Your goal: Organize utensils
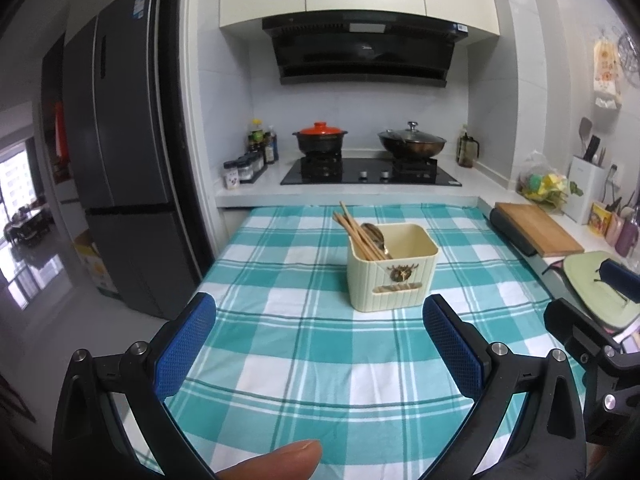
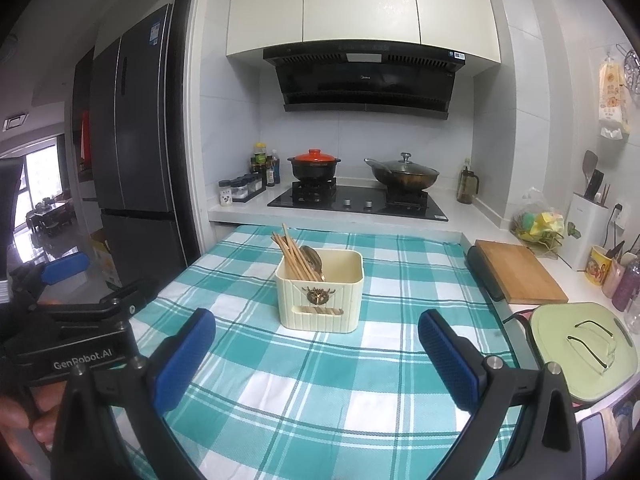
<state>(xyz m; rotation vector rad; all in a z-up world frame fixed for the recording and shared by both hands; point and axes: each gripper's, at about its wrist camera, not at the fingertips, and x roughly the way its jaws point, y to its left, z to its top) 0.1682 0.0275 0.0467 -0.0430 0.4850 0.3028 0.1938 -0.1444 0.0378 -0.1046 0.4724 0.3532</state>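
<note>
Left wrist view shows the left gripper (image 1: 320, 332) with its blue pads spread wide and nothing between them, hovering above the checked tablecloth (image 1: 304, 360). Right wrist view shows the right gripper (image 2: 316, 340) likewise released and empty.

Beyond both pairs of jaws stands the cream utensil holder (image 1: 393, 267), the landmark here, upright near the middle of the cloth. Wooden chopsticks (image 1: 357, 232) and a metal spoon (image 1: 375, 234) lean together inside its left rear corner. No loose utensil lies on the cloth around the holder in either view.

Behind the holder runs the gas hob (image 1: 370, 171) with a red-lidded clay pot (image 1: 320, 139) and a lidded wok (image 1: 412, 143). To the holder's right lies a wooden cutting board (image 1: 538, 232).

Judging from this, the sorting looks finished or nearly so, with both tools drawn back from the holder. Any next move would call for finding a stray utensil outside these views; otherwise only a retreat remains.
</note>
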